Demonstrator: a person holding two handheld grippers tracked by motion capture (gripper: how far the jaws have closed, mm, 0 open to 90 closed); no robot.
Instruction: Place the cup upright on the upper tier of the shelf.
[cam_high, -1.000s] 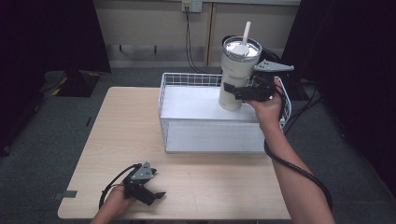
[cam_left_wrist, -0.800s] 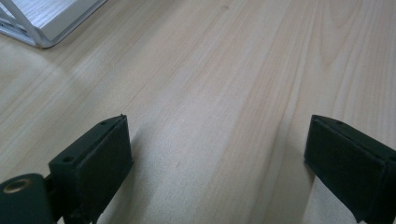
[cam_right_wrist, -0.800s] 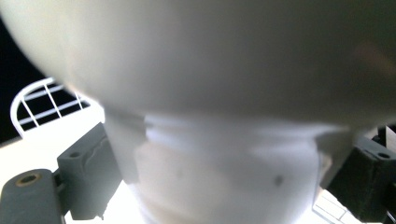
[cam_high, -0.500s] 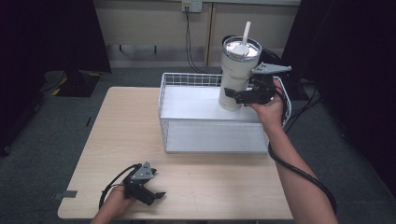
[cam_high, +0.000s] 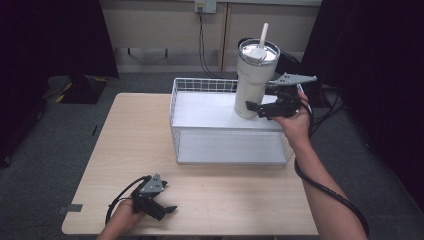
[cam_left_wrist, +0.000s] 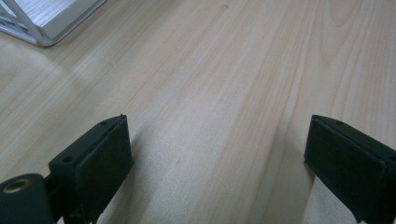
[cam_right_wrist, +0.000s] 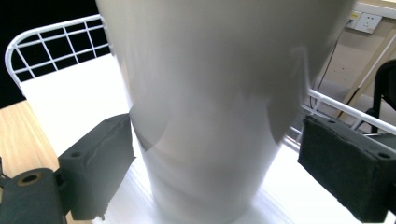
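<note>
1. Keep tumbler (cam_high: 255, 80) upright inside wire basket (cam_high: 200, 85), at 1 o'clock of table (cam_high: 125, 150).
2. Draw right gripper (cam_right_wrist: 215, 163) back evenly; jaws spread, left one touching the wall, right one clear.
3. Leave left gripper (cam_high: 167, 207) idle at 7 o'clock, jaws apart, empty.
4. Versus earlier frame: tumbler set slightly lower.

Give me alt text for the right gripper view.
A tall white tumbler stands between the right gripper's two black padded jaws, one pad touching its side, the other apart. Below and behind lies a white wire basket with a white floor, on a light wooden table.
</note>
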